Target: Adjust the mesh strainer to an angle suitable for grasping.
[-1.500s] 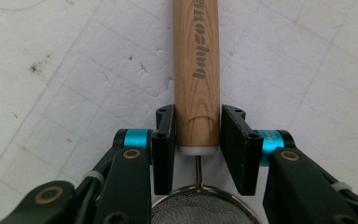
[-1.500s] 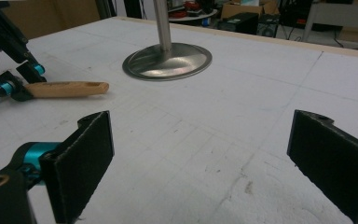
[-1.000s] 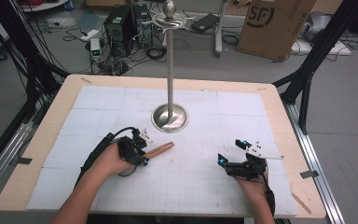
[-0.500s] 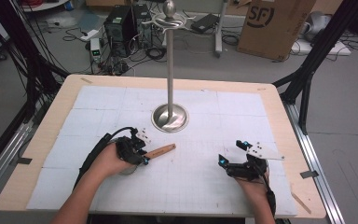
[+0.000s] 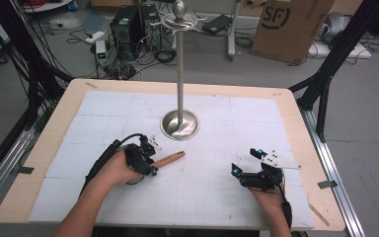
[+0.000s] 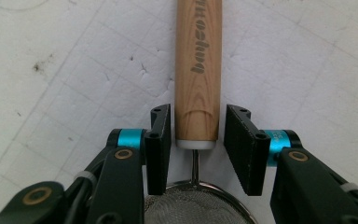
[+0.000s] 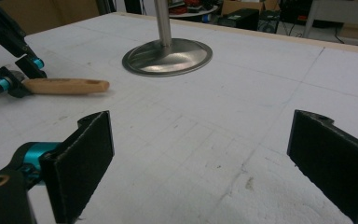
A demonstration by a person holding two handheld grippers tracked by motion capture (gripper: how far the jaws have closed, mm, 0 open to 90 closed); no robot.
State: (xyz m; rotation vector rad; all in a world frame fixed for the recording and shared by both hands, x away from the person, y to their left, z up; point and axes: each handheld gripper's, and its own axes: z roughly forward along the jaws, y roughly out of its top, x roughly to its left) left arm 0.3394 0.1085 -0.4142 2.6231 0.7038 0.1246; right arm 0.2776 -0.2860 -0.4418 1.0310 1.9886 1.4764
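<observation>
A wooden-handled strainer (image 6: pixel 198 70) is laid on the white surface (image 5: pixel 207 197), its handle pointing away along the left gripper (image 6: pixel 197 140), whose narrowly parted fingers (image 6: pixel 160 140) straddle the handle's near end without clamping. The right gripper (image 7: pixel 200 154) is held wide apart, farther off.

A smooth, matt wooden handle (image 6: pixel 198 70) with printed lettering is seen, joined by thin wire to a fine metal mesh (image 6: pixel 193 207). At centre frame, a glossy polished metal stand (image 5: pixel 179 123) is carried on the bench's (image 5: pixel 128 111) rough, matt white sheeting, edged by pale wood.
</observation>
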